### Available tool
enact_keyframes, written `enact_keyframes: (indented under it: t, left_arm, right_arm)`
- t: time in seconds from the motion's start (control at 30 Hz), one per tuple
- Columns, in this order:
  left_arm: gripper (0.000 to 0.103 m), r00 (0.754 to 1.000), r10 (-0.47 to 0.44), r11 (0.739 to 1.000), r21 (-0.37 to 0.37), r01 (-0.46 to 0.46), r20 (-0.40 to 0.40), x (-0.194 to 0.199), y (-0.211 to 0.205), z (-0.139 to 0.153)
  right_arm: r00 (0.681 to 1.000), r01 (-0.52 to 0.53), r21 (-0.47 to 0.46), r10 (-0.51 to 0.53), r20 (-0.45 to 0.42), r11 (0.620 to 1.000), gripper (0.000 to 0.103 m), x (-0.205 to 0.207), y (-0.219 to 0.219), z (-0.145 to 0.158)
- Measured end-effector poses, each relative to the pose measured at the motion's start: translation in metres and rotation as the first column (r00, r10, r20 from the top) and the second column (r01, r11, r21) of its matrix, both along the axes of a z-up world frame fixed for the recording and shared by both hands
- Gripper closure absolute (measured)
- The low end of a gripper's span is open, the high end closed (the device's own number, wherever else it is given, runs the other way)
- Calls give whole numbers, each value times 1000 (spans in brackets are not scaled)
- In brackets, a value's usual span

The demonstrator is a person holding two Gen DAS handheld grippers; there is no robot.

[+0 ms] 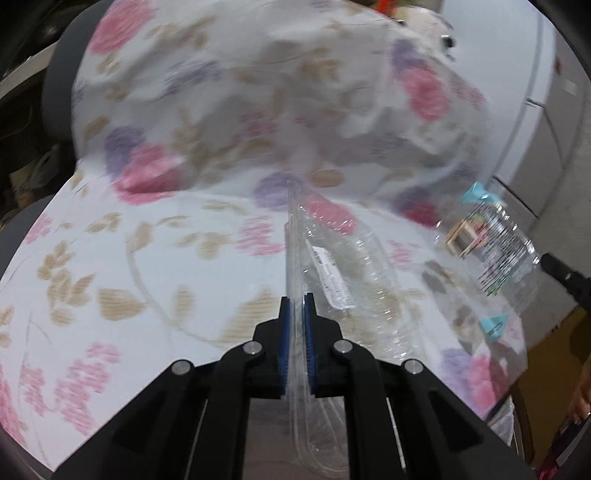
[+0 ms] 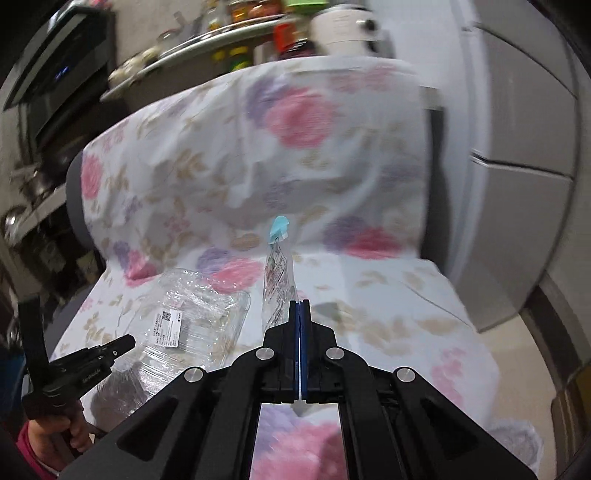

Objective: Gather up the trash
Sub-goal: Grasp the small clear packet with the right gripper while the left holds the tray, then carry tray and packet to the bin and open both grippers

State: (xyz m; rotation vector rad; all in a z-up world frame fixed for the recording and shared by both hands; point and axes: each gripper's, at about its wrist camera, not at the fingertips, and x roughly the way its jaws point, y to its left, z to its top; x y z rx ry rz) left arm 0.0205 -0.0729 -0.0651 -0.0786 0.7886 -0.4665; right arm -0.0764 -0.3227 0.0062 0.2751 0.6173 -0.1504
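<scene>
My left gripper [image 1: 297, 301] is shut on the rim of a clear plastic food tray [image 1: 332, 266] with a white label, held edge-on above a floral-covered seat [image 1: 110, 266]. In the right wrist view the same tray [image 2: 199, 314] hangs at the lower left, with the left gripper's black body [image 2: 92, 362] beside it. My right gripper [image 2: 299, 306] is shut on a clear plastic wrapper [image 2: 279, 277] with printed text and a light blue corner, which stands up from the jaws. That wrapper [image 1: 491, 251] shows at the right of the left wrist view, lifted off the seat.
The seat's backrest [image 2: 280, 147], draped in the same flowered cloth, rises behind both pieces. A grey-white fridge [image 2: 517, 166] stands to the right. A cluttered shelf with jars [image 2: 236, 29] and a dark appliance [image 2: 59, 85] lie behind. A hand in a pink sleeve [image 2: 48, 439] holds the left gripper.
</scene>
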Motion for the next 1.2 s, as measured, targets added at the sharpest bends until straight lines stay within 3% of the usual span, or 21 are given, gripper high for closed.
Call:
enact_keyframes:
  t: [0.23, 0.5, 0.77, 0.97, 1.2]
  left_arm:
    - [97, 996, -64, 997, -49, 67, 68, -18, -27, 29]
    - [97, 980, -138, 989, -40, 145, 141, -45, -71, 48]
    - [97, 946, -269, 957, -58, 284, 183, -86, -122, 45]
    - [97, 877, -440, 888, -55, 457, 192, -130, -180, 31]
    - [97, 758, -629, 774, 49, 631, 170, -188, -251, 2]
  right_arm:
    - [996, 91, 57, -92, 9, 994, 103, -35, -33, -6]
    - [986, 162, 78, -165, 33, 984, 103, -70, -55, -7]
    - [944, 326, 65, -329, 39, 943, 103, -147, -95, -7]
    - [882, 469, 42, -471, 19, 882, 103, -214, -119, -13]
    - [788, 615, 64, -611, -73, 786, 103, -286, -147, -53]
